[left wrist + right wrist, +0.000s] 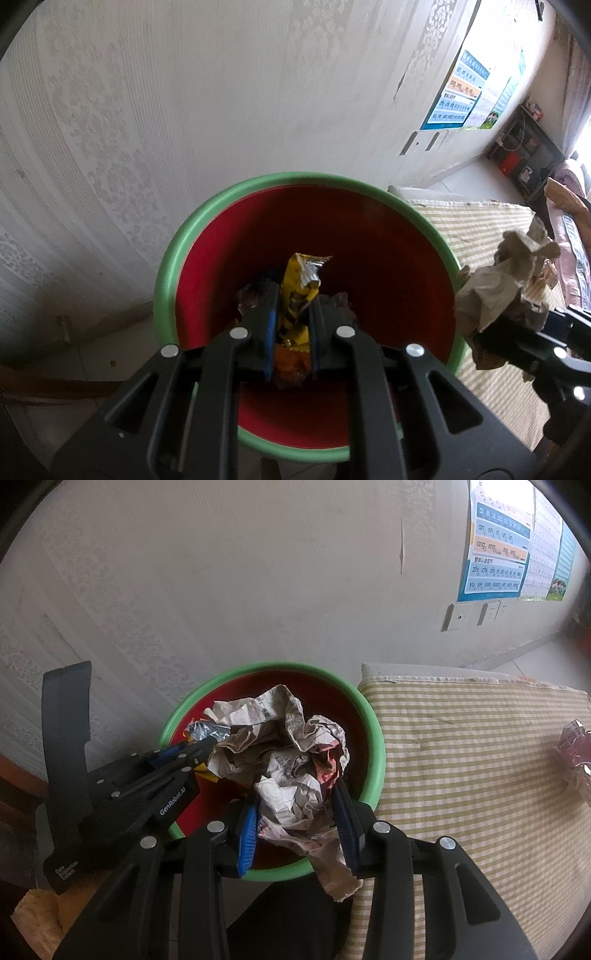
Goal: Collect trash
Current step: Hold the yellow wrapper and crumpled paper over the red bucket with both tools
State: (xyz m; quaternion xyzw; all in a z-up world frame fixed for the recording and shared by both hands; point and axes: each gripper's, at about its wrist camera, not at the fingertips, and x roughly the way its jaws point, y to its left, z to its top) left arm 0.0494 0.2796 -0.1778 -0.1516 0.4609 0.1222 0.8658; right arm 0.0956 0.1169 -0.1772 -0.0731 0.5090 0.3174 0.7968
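One red bin with a green rim (173,266) stands against the wall, with dark scraps in its bottom. Over its mouth, the left claw (291,314) is pinched tight on one yellow wrapper (297,280); the right claw (301,801), at middling width, grips one crumpled newspaper wad (284,746). Beside the bin lies one striped mat (461,757).

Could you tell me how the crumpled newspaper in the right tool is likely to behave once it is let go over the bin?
The crumpled newspaper looks light and springy, so it may partly unfold. Its loose tail could snag the bin rim.
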